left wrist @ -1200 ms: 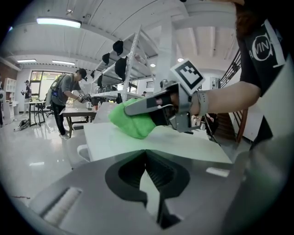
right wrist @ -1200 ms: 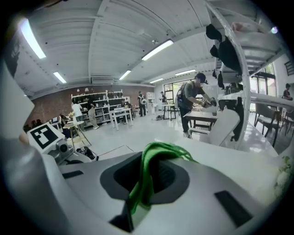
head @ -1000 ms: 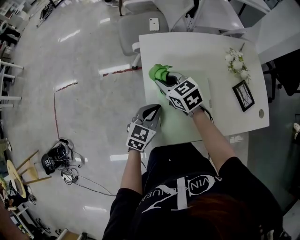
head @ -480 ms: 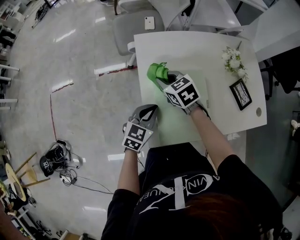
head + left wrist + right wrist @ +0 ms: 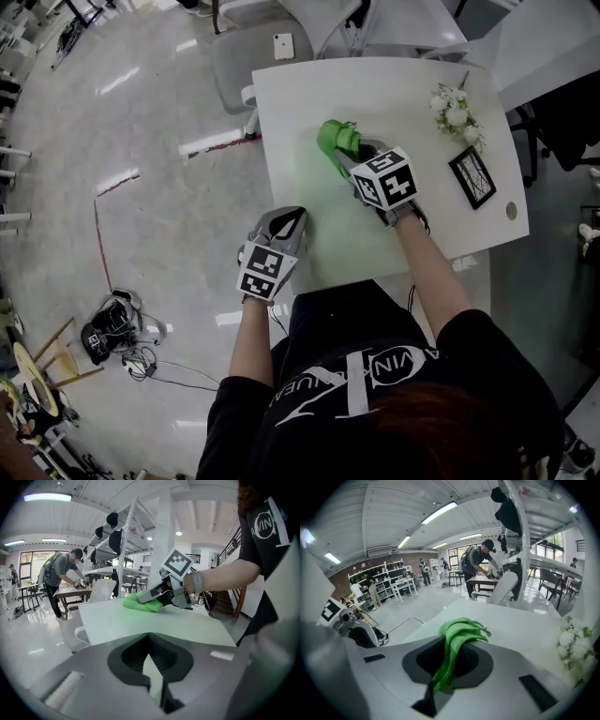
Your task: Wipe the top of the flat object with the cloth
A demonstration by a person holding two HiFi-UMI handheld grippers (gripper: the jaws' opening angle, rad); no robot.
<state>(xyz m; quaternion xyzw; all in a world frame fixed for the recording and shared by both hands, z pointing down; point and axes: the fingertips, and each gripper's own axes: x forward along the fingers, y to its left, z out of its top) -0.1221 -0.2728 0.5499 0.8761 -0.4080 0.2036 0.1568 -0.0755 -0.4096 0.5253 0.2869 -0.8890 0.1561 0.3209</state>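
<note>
My right claw gripped the green cloth, pressed on the board's far side; my left claw was closed on its near-left edge.

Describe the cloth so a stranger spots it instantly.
Find the white table in the head view. Left of its middle, the right gripper pinches a crumpled cloth against the top. It is the only bright green thing; the flowers and framed picture sit farther right.
</note>
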